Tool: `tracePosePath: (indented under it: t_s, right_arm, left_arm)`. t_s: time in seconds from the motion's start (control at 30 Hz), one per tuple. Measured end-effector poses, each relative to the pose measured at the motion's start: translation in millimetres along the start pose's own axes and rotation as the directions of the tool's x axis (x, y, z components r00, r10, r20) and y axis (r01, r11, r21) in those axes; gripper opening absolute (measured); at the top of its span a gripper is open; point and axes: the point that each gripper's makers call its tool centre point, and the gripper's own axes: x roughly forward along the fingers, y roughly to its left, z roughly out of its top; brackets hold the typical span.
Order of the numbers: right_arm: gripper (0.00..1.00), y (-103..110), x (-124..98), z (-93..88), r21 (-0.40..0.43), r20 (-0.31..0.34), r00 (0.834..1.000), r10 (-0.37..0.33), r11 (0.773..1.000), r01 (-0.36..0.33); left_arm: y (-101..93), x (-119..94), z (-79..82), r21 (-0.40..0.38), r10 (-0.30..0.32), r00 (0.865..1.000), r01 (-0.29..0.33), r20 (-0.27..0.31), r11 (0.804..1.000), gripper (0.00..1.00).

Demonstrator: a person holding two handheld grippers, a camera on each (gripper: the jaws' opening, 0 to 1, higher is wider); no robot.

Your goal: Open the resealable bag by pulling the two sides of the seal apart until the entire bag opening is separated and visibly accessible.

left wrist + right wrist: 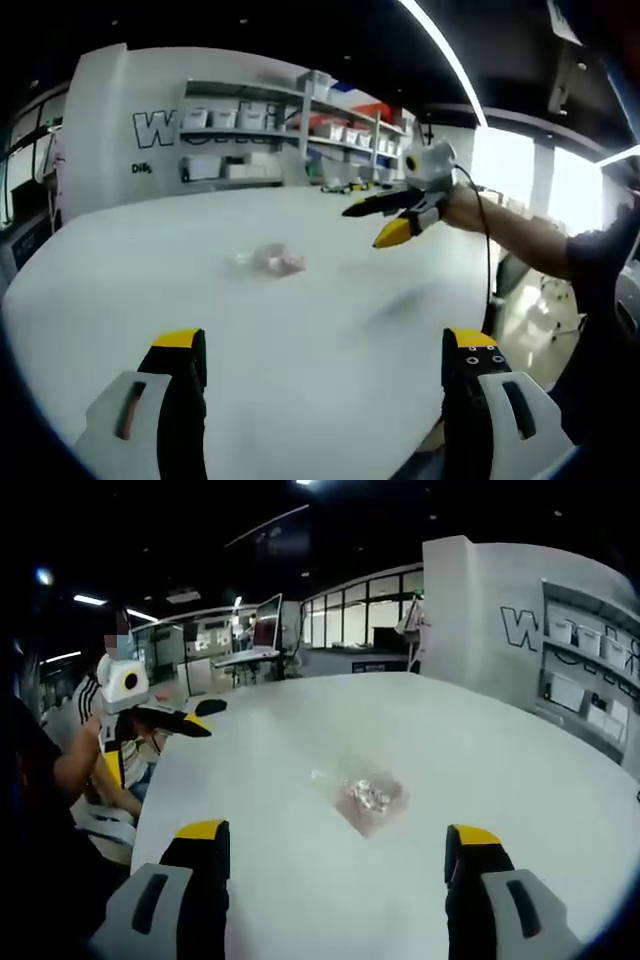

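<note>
A small clear resealable bag (272, 260) with pinkish contents lies flat on the round white table (330, 390), apart from both grippers. In the left gripper view my left gripper (325, 345) stands open above the table's near part, the bag well ahead of it. My right gripper (377, 221) comes in from the right, open, hovering over the table to the right of the bag. In the right gripper view the bag (365, 798) lies just ahead between my right gripper's (338, 838) open jaws. The left gripper (200, 717) hovers open at the table's left edge.
Shelves with white boxes (300, 130) and a lettered white wall (520, 625) stand behind the table. A person's arm (520, 235) holds the right gripper. Desks and glass partitions (340, 620) lie beyond the table's far edge.
</note>
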Motion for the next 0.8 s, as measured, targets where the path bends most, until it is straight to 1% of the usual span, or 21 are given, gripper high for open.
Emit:
tracePosePath:
  t_s: [0.1, 0.27, 0.57, 0.67, 0.8]
  right_arm:
    - [0.89, 0.7, 1.6, 0.5, -0.002, -0.004, 1.0, 0.001, 1.0, -0.001]
    - [0.89, -3.9, 7.7, 3.2, -0.002, -0.001, 1.0, 0.006, 1.0, -0.006]
    - [0.87, -8.4, 21.1, 3.1, -0.001, -0.003, 1.0, 0.018, 1.0, -0.018]
    - [0.84, -11.8, 25.0, 3.7, -0.006, -0.004, 1.0, 0.013, 1.0, -0.013]
    - [0.84, -17.4, 32.1, 3.0, -0.018, -0.014, 1.0, 0.005, 1.0, -0.005]
  left_arm:
    - [-0.8, -1.0, 2.5, 0.009, -0.001, 1.0, 0.001, 0.005, 1.0, 0.97]
    - [3.7, 1.8, -1.3, -0.001, 0.002, 1.0, -0.002, -0.005, 1.0, 0.97]
    - [3.7, 8.3, -2.5, -0.007, -0.002, 1.0, 0.002, -0.004, 1.0, 0.97]
    - [3.0, 11.5, -3.5, -0.009, -0.007, 1.0, 0.007, -0.006, 1.0, 0.97]
    - [3.0, 14.3, -3.9, -0.012, -0.01, 1.0, 0.01, -0.005, 1.0, 0.97]
